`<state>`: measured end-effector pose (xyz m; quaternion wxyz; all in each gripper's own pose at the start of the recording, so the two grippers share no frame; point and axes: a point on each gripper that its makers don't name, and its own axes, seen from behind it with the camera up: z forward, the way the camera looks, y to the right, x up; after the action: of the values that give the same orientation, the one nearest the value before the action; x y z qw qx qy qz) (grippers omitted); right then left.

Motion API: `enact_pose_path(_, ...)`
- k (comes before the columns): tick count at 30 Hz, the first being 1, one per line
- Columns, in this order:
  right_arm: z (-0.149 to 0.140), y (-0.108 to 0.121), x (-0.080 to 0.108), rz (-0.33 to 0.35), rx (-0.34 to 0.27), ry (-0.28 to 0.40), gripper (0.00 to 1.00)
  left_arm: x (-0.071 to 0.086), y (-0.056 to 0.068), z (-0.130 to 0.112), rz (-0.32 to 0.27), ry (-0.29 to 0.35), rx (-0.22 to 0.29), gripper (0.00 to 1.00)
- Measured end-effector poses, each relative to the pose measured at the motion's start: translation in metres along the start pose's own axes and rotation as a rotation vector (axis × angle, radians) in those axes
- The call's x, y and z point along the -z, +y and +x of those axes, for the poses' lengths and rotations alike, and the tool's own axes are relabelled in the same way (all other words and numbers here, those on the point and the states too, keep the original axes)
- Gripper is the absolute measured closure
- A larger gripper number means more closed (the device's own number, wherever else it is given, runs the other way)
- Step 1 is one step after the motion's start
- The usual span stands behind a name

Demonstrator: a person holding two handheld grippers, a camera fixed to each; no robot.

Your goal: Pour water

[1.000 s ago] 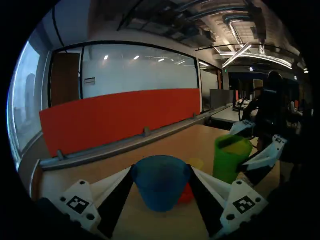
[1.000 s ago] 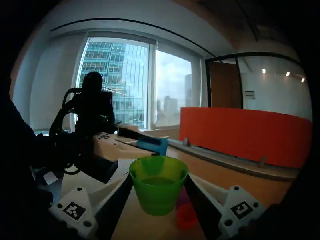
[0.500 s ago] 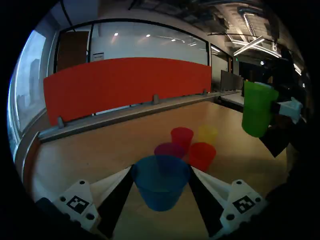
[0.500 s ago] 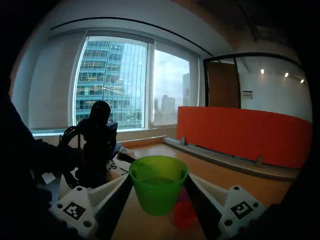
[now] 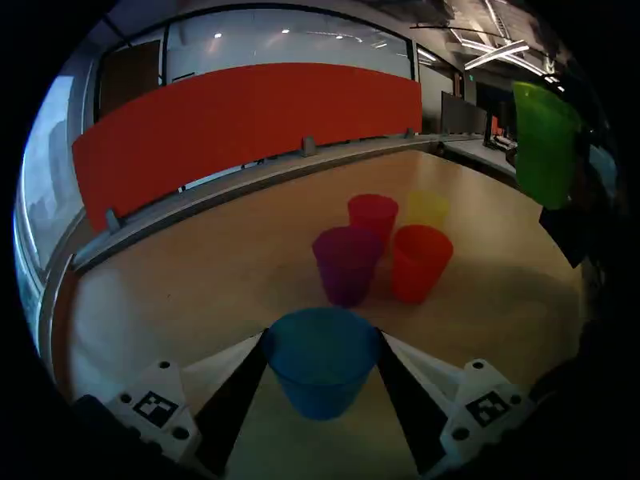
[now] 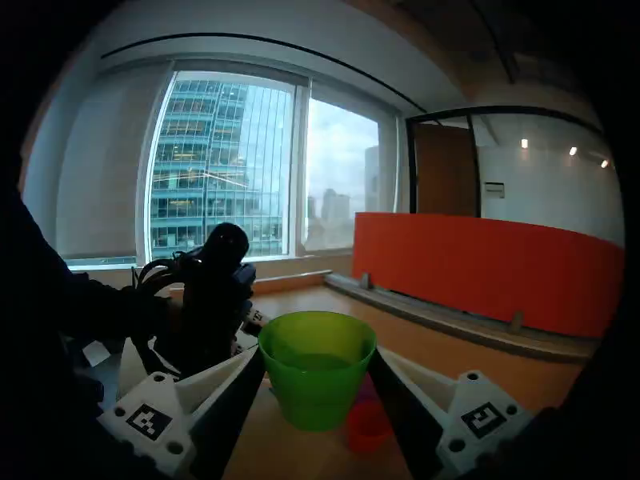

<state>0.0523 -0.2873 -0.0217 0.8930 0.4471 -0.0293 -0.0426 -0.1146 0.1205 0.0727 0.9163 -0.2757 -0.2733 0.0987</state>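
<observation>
The left gripper [image 5: 322, 346] clamps a blue plastic cup [image 5: 322, 376] above the wooden table [image 5: 200, 280]; the right gripper [image 6: 318, 352] grips a translucent green plastic cup [image 6: 318, 392], seemingly holding water [image 6: 316, 362]. Bring the green rim just above the blue mouth, then tilt slowly.

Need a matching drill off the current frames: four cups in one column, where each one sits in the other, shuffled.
Cups
1. blue cup
2. green cup
3. purple cup
4. yellow cup

Places
A. gripped by the right tool, some liquid inside
B. standing on the table, just behind the orange cup
C. gripped by the left tool
D. standing on the table, front of the group

Pairs: 1-C, 2-A, 3-D, 4-B
</observation>
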Motion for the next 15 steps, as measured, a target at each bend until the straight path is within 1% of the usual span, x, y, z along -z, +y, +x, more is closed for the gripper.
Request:
enact_pose_path(3,0.000,0.001,0.000,-0.001,0.000,-0.001,0.11,-0.003,-0.002,-0.003,0.003,-0.009,-0.001,0.11)
enact_pose_path(6,0.000,0.001,0.000,-0.002,0.000,-0.002,0.11,-0.005,-0.002,-0.007,-0.002,-0.013,0.008,0.11)
enact_pose_path(15,0.001,0.001,0.001,-0.003,0.001,-0.003,0.11,-0.008,0.001,-0.012,-0.008,-0.015,0.027,0.11)
